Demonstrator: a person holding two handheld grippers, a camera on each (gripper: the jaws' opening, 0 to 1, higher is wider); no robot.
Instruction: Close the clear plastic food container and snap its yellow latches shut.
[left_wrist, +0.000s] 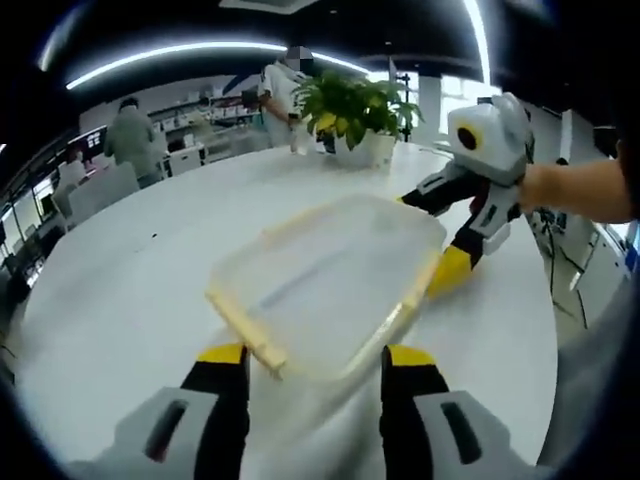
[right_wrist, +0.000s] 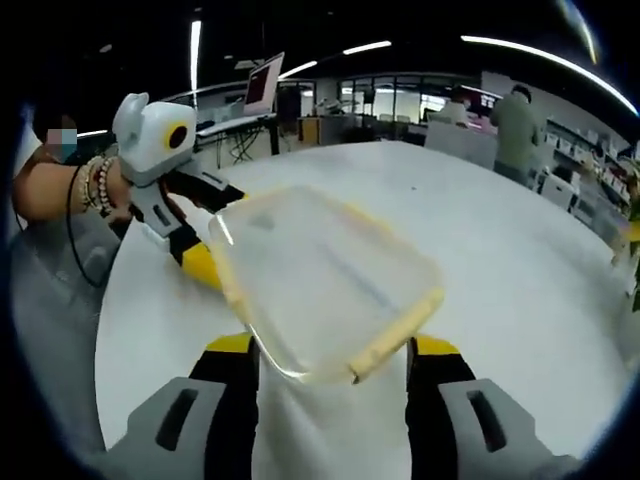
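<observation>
The clear plastic food container (left_wrist: 330, 275) lies on the white round table (left_wrist: 130, 300), blurred by motion, and whether its lid is seated I cannot tell. A yellow latch (left_wrist: 245, 325) runs along its left edge and another (left_wrist: 410, 305) along its right. My left gripper (left_wrist: 315, 355) is open, its yellow-tipped jaws flanking the container's near end. My right gripper (left_wrist: 428, 240) comes in from the right at the far corner. In the right gripper view the container (right_wrist: 320, 280) sits between my open right gripper (right_wrist: 332, 347) jaws, a yellow latch (right_wrist: 395, 335) at the near right. The left gripper (right_wrist: 222, 235) touches its far left side.
A potted plant (left_wrist: 355, 110) stands at the table's far side. People (left_wrist: 130, 140) and chairs are beyond the table. A laptop (right_wrist: 262, 82) sits on a desk behind. A person's forearm (right_wrist: 60, 195) with bracelets holds the left gripper.
</observation>
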